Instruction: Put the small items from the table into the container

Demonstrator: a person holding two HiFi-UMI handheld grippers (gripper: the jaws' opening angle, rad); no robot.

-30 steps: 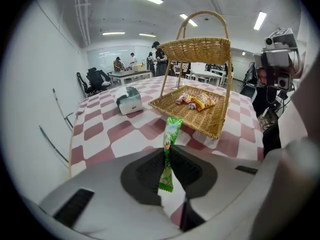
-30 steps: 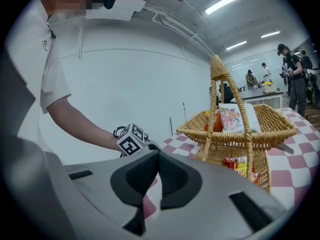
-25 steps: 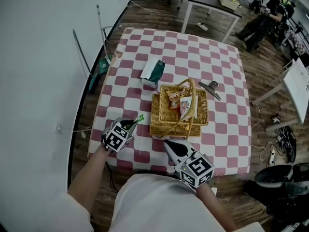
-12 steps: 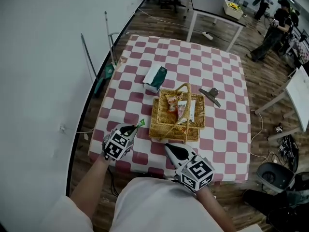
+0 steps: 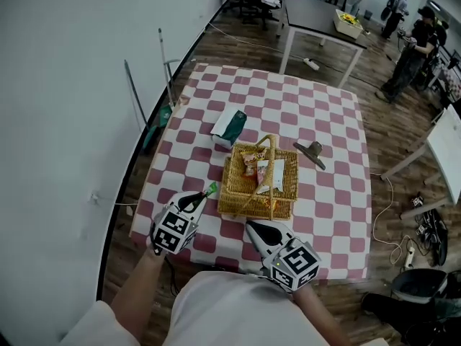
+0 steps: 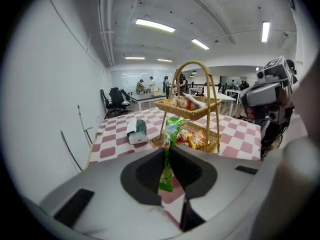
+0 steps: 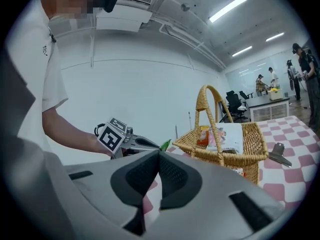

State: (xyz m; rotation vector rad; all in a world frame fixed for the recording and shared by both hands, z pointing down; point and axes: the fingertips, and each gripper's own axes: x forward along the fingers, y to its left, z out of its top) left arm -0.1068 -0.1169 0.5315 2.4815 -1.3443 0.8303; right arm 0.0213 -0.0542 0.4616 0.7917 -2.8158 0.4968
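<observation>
Green packet [image 5: 210,189]: pinched by its lower part in the left gripper [image 5: 202,195], upper end sticking up past the jaw tips. It hangs above the near left part of the table [image 5: 317,107], at about 8 o'clock from the wicker basket [image 5: 225,193] and apart from its rim. In the left gripper view the jaws are clamped on the packet [image 6: 173,126], the film flat between both pads.

Basket: stands mid-table on the red-and-white check cloth, hoop handle upright, several snack packs [image 5: 253,163] already inside.

Right gripper [image 5: 249,225]: at 6 o'clock from the basket, near its front edge, tips pointing toward it. In the right gripper view its jaws [image 7: 159,156] are pressed together with nothing between them.

Other items on the cloth: white-and-green tissue pack [image 5: 229,125] at 11 o'clock from the basket, just beside it; grey metal clip [image 5: 312,152] at 2 o'clock, near it.
</observation>
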